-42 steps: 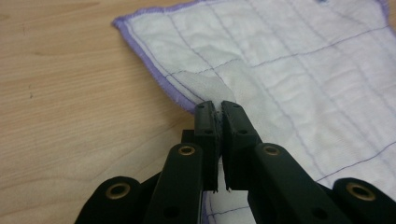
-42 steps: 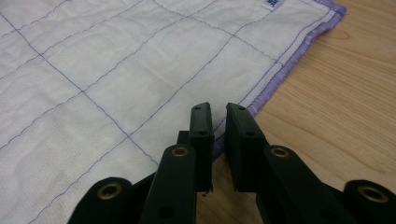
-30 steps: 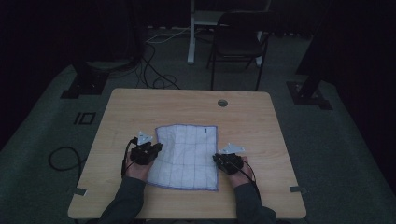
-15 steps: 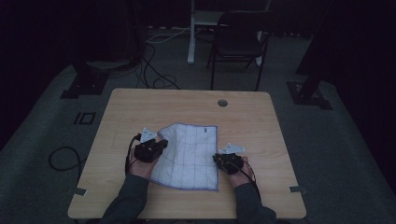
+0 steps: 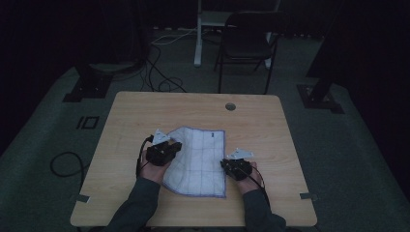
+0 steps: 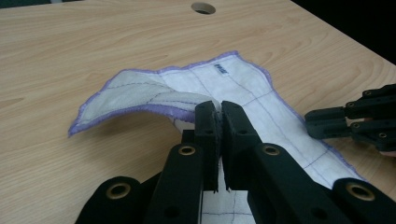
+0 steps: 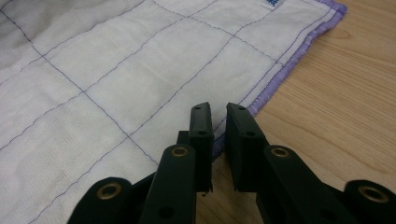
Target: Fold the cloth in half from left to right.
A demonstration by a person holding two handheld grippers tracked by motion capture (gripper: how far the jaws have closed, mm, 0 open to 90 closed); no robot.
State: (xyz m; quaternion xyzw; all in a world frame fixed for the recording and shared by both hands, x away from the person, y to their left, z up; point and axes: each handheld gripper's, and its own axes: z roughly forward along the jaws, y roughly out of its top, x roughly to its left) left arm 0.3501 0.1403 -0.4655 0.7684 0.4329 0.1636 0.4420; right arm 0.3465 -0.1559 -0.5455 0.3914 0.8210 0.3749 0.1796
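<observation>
A white cloth (image 5: 198,162) with a purple hem and thin grid lines lies at the lower middle of the wooden table (image 5: 270,130) in the high view. The left gripper (image 6: 218,122) pinches the cloth's edge, its jaws closed on the fabric, and the near left corner curls up off the wood. The right gripper (image 7: 219,128) sits over the cloth's purple hem, its jaws a narrow gap apart, the hem running between them.

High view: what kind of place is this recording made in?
Probably a lab or studio set up for recording, not a home: a bare light wooden table on grey carpet, black stand bases at both sides, loose black cables across the floor, and a dark folding chair behind.
</observation>
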